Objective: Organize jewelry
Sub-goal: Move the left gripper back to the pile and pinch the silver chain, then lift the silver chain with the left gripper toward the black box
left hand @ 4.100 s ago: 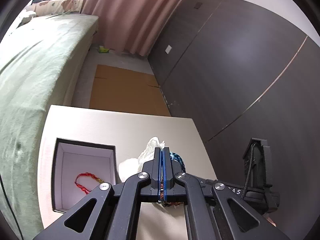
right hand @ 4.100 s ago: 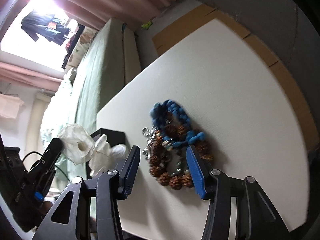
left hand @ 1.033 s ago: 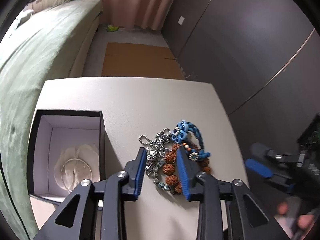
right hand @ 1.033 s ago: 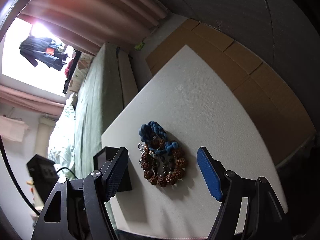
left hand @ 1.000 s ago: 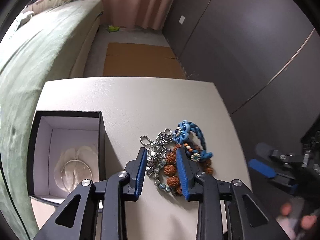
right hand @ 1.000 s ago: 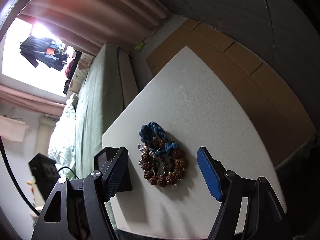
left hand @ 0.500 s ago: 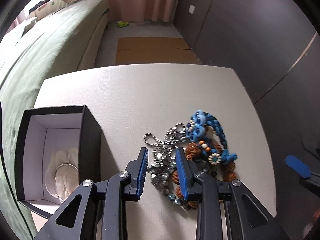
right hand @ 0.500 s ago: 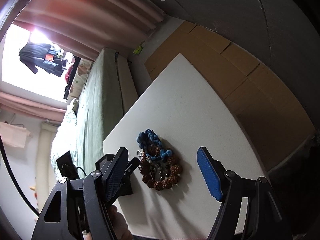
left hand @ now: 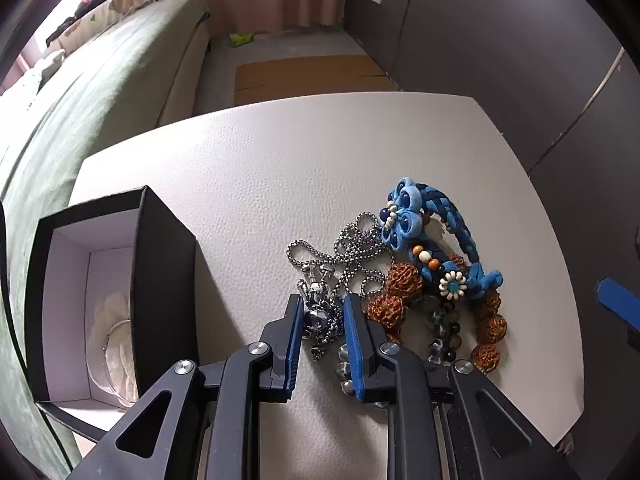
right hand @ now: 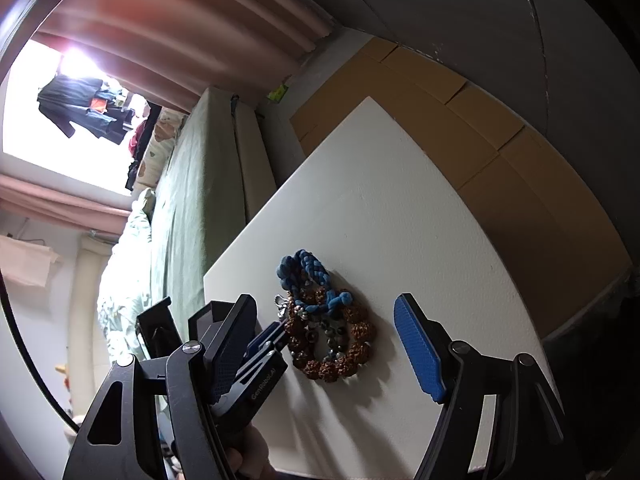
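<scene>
A pile of jewelry lies on the white table (left hand: 260, 168): a silver chain (left hand: 344, 252), a blue braided bracelet (left hand: 436, 224) and a brown seed-bead bracelet (left hand: 400, 288). My left gripper (left hand: 320, 320) is low over the table, jaws partly open around the near end of the silver chain. A black box (left hand: 160, 264) with a white lining stands to its left and holds a white pouch (left hand: 112, 320). My right gripper (right hand: 324, 344) is wide open and empty, held above the pile (right hand: 324, 320). The left gripper also shows in the right wrist view (right hand: 268, 344).
A green sofa (left hand: 80, 92) runs along the table's far left side. Brown cardboard (left hand: 308, 76) lies on the floor beyond the table. A dark wall (left hand: 500, 40) stands to the right. The table's right edge is close to the pile.
My left gripper has left the box, opened, and come down and forward onto the silver chain. The white pouch now lies in the box. My right gripper has drawn back and opened wider.
</scene>
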Motion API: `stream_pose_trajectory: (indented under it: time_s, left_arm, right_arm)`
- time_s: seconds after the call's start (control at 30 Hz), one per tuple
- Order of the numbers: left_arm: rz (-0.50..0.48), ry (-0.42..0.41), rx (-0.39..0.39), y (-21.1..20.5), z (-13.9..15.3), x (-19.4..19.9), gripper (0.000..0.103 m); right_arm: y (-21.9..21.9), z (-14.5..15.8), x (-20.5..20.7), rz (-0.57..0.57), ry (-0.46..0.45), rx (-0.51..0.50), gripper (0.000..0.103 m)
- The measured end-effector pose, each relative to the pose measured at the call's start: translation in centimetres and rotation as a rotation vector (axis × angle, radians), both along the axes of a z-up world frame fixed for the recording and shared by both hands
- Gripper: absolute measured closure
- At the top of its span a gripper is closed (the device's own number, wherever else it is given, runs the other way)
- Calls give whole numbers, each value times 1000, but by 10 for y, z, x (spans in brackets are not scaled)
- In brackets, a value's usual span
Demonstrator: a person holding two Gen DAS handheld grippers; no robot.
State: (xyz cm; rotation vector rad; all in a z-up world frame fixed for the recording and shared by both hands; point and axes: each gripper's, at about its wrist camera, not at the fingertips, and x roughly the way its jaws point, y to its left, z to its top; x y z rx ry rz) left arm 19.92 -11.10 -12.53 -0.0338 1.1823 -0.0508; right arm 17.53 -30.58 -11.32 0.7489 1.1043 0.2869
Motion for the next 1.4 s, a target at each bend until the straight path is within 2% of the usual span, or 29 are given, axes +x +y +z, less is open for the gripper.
stream_pose_trajectory:
  time_s: [0.2, 0.33, 0.5, 0.63, 0.73, 0.9, 1.17, 1.4]
  left_arm:
    - [-2, -28, 4, 2, 0, -1, 82]
    - [-17, -58, 45, -2, 0, -1, 81]
    - [-30, -77, 37, 0, 0, -5, 84]
    - [-4, -72, -63, 13, 7, -7, 85]
    - [14, -114, -69, 22, 22, -11, 85]
    - [61, -165, -150, 42, 47, -18, 85]
    - [96, -242, -208, 64, 83, -29, 85]
    - [101, -274, -218, 77, 98, -35, 85]
  right_arm:
    - [4, 0, 2, -1, 0, -24, 31]
    - [11, -1, 3, 7, 8, -30, 31]
    - [25, 2, 4, 44, 6, -41, 31]
    - [33, 3, 3, 74, 7, -63, 31]
    - [36, 3, 4, 81, 5, -65, 31]
    - [34, 1, 5, 80, 9, -71, 31]
    - [44, -7, 10, 97, 24, -108, 31]
    - [63, -16, 20, 127, 39, -155, 31]
